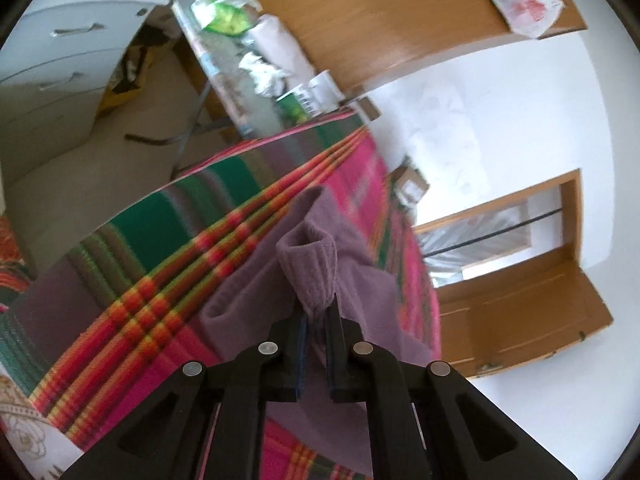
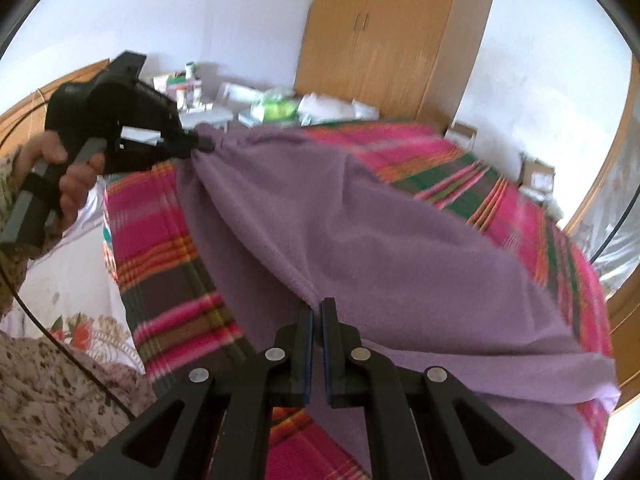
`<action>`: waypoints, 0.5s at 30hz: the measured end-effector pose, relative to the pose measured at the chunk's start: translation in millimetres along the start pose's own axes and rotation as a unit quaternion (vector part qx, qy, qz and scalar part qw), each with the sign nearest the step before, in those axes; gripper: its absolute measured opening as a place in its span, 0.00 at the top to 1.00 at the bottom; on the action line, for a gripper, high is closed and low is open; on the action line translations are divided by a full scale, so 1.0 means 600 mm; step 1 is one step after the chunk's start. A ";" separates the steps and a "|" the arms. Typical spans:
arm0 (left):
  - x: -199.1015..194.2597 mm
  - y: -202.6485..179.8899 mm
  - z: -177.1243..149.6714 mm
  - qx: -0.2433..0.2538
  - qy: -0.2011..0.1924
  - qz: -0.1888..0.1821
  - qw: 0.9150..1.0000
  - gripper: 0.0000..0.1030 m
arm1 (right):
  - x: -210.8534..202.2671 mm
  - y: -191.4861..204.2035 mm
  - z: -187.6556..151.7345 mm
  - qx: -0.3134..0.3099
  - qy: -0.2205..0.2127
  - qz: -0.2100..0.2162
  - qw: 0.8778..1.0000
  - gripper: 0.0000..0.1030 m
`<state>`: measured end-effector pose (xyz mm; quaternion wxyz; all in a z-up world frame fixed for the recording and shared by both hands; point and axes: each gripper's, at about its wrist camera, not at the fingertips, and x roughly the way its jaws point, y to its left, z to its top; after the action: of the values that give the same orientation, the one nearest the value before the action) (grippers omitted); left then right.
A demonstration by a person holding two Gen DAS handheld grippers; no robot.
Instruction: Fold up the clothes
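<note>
A purple knit garment point(image 2: 360, 240) is lifted above a bed covered by a striped pink, green and red blanket point(image 2: 160, 220). My right gripper point(image 2: 317, 312) is shut on the garment's near edge. My left gripper point(image 1: 316, 314) is shut on a ribbed cuff or hem of the same garment point(image 1: 308, 268). In the right wrist view the left gripper point(image 2: 196, 142) shows at upper left, held by a hand, pinching the garment's far corner. The cloth hangs stretched between the two grippers.
A wooden wardrobe point(image 2: 380, 40) stands behind the bed. A cluttered table with bags and boxes point(image 1: 256, 52) is beyond the bed's far end. White drawers point(image 1: 60, 60) stand at left. Cardboard boxes point(image 2: 536, 176) lie by the wall. A floral bedsheet point(image 2: 60, 360) lies at left.
</note>
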<state>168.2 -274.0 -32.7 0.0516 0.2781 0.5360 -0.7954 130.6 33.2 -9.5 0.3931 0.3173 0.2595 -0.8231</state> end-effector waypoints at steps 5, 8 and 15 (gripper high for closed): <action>0.013 0.022 0.001 -0.011 0.011 0.020 1.000 0.93 | 0.025 -0.008 -0.004 0.011 0.023 0.018 1.000 0.95; 0.015 0.028 0.003 -0.017 0.013 0.018 1.000 0.92 | 0.031 -0.008 -0.009 0.015 0.029 0.024 0.999 0.95; 0.011 0.020 0.000 -0.007 0.015 0.030 0.999 0.92 | 0.020 -0.015 -0.010 0.033 0.020 0.034 0.999 0.94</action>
<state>167.3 -277.7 -45.7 0.0693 0.3060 0.5332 -0.7856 119.2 36.6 -20.8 0.4053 0.3551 0.2290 -0.8107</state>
